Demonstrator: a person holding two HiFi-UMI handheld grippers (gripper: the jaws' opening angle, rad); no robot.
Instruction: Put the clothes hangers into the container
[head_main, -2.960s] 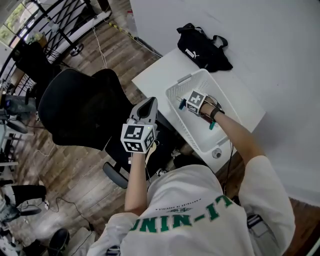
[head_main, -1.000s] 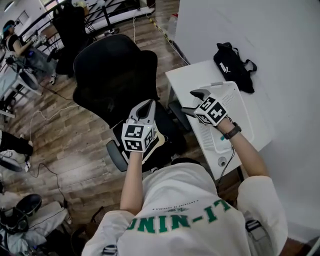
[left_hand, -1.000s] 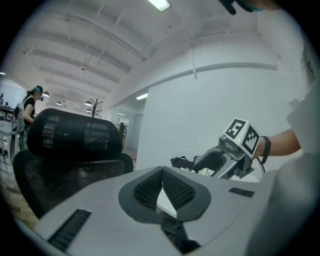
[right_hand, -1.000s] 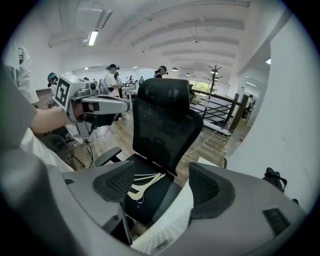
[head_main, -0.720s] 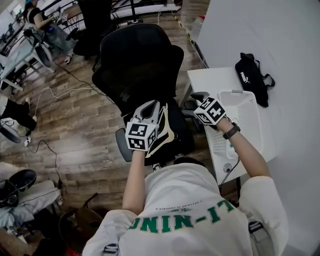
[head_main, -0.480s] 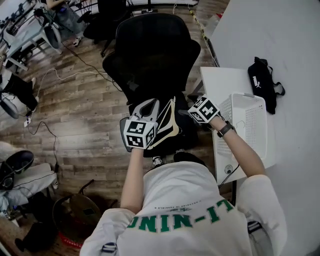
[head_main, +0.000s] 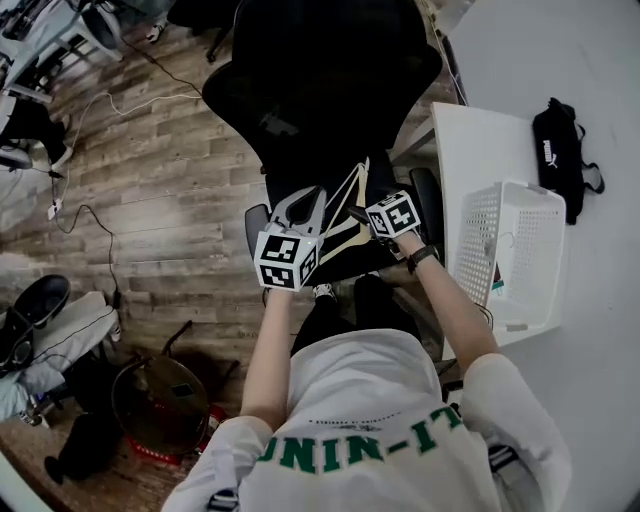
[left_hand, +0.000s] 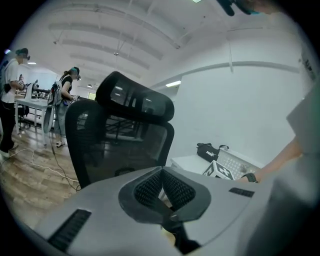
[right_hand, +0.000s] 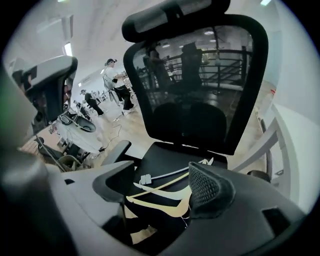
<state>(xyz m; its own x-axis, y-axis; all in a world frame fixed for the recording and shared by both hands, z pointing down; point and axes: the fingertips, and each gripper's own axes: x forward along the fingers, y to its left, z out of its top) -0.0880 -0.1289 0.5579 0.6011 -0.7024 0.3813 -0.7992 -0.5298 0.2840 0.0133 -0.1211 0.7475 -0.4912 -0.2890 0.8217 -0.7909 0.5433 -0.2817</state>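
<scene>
Head view, what changed: our right tongs have left the basket, where they reached 3 s ago, and have dropped to the seat of the chair. We judge 1 delivery done and the next pick-up starting.
Head view, hangers: the hangers lie on the seat, just below and between the 2 tongs. The basket is well apart, out past the right tongs' far side.
Head view, left tongs: the left tongs hang over the seat beside the hangers. 1 s ago the seat still lay ahead of them.
Head view, table: the basket stands on the white table, with a black bag beyond it.
Left gripper view, tongs: the left tongs are pressed together, and we see nothing pinched in them.
Left gripper view, ahead: the chair rises in front. The basket sits off to the right, behind the right tongs' marker cube.
Right gripper view, tongs: the right tongs are spread wide and pinch nothing.
Right gripper view, hangers: cream and white hangers lie on the seat, framed between the 2 jaws but untouched.
Right gripper view, next: we judge the tongs must come lower before closing on 1 hanger.
</scene>
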